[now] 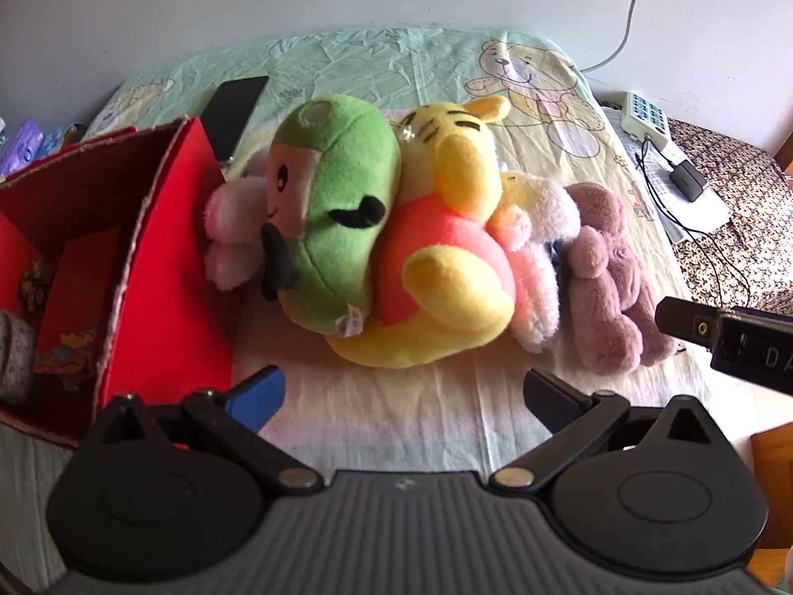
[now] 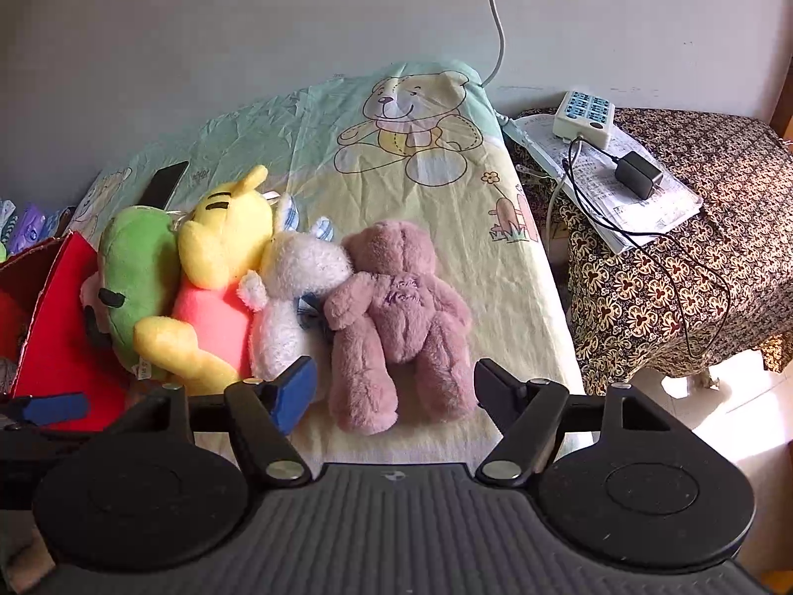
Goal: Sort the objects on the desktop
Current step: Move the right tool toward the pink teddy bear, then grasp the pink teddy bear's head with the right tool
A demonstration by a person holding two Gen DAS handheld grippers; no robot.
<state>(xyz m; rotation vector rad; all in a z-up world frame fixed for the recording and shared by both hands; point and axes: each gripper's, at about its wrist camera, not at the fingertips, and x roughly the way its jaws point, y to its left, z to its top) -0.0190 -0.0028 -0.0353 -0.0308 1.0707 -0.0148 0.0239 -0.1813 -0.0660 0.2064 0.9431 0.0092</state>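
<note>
Both grippers are spread wide and hold nothing: the left gripper (image 1: 404, 396) hovers before the yellow bear (image 1: 446, 248), the right gripper (image 2: 396, 391) over the legs of the mauve bear (image 2: 396, 312). Taking the red box (image 1: 168, 267) as landmark, the green plush (image 1: 337, 218) leans against its outer wall, then come the yellow bear, a white plush (image 2: 297, 297) and, farthest from it, the mauve bear (all touching in a row). A dark phone (image 1: 233, 114) lies behind the box on the bear-print sheet (image 2: 446, 198).

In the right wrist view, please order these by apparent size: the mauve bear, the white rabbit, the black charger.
1. mauve bear, though nearest the camera
2. white rabbit, partly hidden by its neighbours
3. black charger, farther away
</note>
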